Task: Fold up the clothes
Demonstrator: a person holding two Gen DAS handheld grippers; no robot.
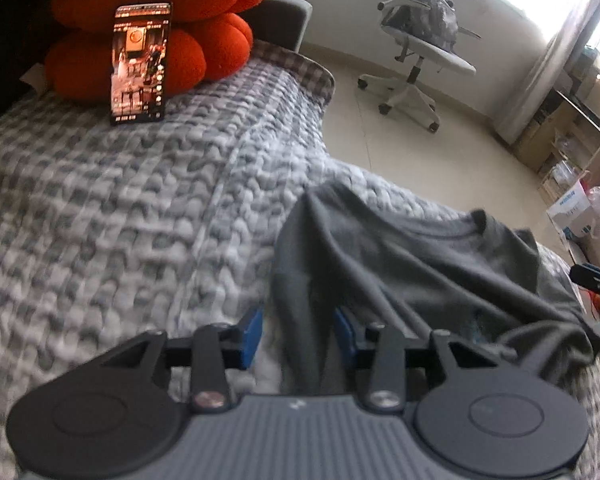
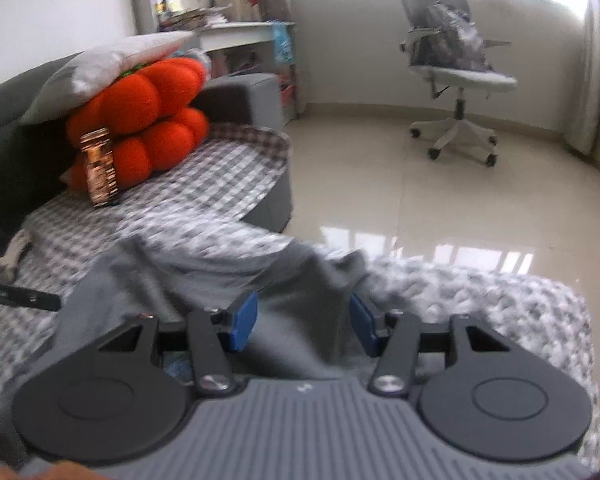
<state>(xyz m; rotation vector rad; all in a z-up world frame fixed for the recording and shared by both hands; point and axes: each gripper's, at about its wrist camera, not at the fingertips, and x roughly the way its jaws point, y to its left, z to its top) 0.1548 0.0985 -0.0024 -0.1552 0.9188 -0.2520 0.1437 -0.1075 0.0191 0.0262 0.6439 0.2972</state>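
Observation:
A dark grey T-shirt lies rumpled on the grey-and-white checked blanket, its collar toward the far right. My left gripper is open, and a bunched fold of the shirt runs between its blue pads. In the right wrist view the same T-shirt spreads under my right gripper, which is also open with cloth lying between its blue pads. The checked blanket shows around it. Both views are blurred.
An orange plush cushion with a lit phone leaning on it sits at the far end of the sofa. A white office chair stands on the tiled floor. Shelves with clutter line the right wall.

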